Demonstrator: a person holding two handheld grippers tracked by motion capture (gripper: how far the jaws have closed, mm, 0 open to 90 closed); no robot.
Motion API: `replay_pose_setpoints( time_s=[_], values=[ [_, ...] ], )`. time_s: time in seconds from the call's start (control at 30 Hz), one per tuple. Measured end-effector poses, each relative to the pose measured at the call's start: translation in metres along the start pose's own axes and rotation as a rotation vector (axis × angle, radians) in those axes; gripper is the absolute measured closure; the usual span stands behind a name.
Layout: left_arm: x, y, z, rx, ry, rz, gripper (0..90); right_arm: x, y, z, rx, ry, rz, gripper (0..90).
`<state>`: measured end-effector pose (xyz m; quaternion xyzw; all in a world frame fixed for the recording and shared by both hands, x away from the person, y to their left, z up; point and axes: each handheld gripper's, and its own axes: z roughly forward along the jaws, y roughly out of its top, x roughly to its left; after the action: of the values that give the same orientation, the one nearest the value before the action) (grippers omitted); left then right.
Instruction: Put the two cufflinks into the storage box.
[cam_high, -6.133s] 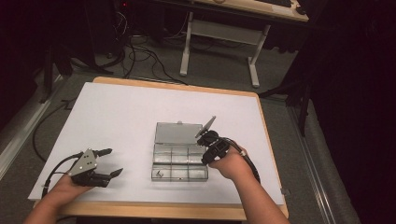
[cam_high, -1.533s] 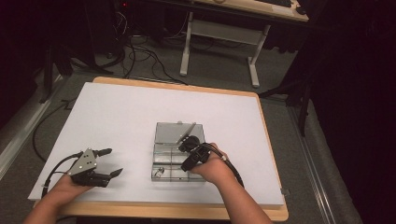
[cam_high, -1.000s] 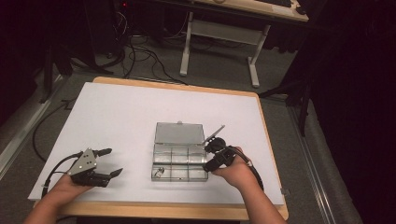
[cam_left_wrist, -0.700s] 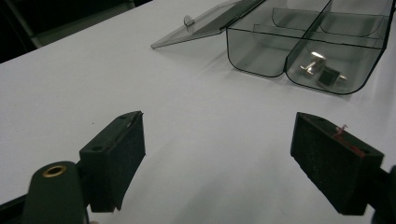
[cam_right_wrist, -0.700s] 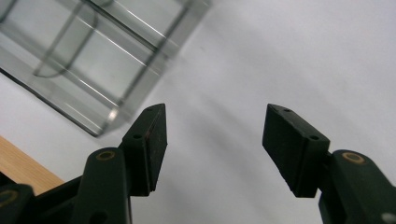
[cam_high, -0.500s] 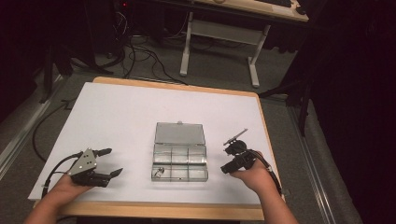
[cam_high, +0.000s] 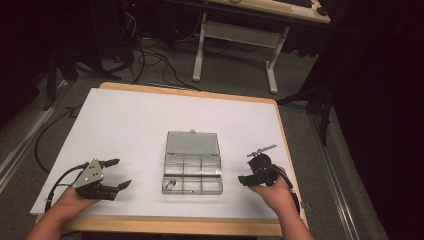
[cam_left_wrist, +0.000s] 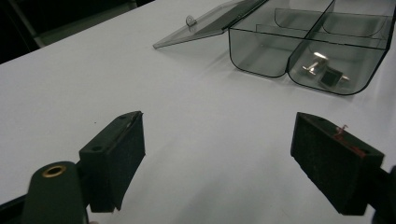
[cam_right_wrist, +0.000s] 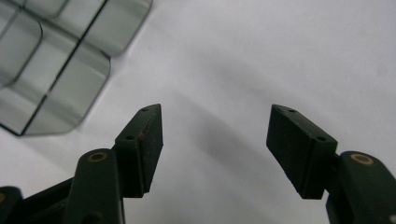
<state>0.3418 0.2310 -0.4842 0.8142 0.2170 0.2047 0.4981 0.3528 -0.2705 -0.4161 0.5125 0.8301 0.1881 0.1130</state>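
Organizer box (cam_high: 192, 166), lid open, small metal part in front-left compartment; right tool (cam_high: 256, 172) withdrawn, jaws released, empty.

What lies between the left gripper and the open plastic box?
Nothing: in the high view, bare white table separates the left gripper from the plastic box. The left gripper view shows the same empty stretch.

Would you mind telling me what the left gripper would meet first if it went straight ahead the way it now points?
Probably the clear compartment box: the left gripper, jaws open, points across bare table toward it, though its line may pass beside the near corner.
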Motion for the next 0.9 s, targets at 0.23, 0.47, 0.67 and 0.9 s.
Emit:
replay_pose_setpoints(
  time_s=[0.23,0.47,0.67,0.9],
  values=[
    [0.0,0.0,0.0,-0.002,0.004,-0.001,18.1,0.005,-0.016,0.009,-0.203,-0.018,0.042,34.6],
    [0.001,0.0,0.0,0.0,-0.005,-0.003,18.1,0.008,-0.046,0.018,-0.372,-0.069,0.087,31.1],
    [0.001,0.001,0.001,0.011,-0.012,0.0,17.8,-0.006,-0.075,0.004,-0.509,-0.155,0.163,26.9],
    [-0.001,0.001,0.002,0.018,0.014,0.007,16.4,-0.021,-0.08,0.018,-0.423,-0.148,0.237,19.5]
  ],
)
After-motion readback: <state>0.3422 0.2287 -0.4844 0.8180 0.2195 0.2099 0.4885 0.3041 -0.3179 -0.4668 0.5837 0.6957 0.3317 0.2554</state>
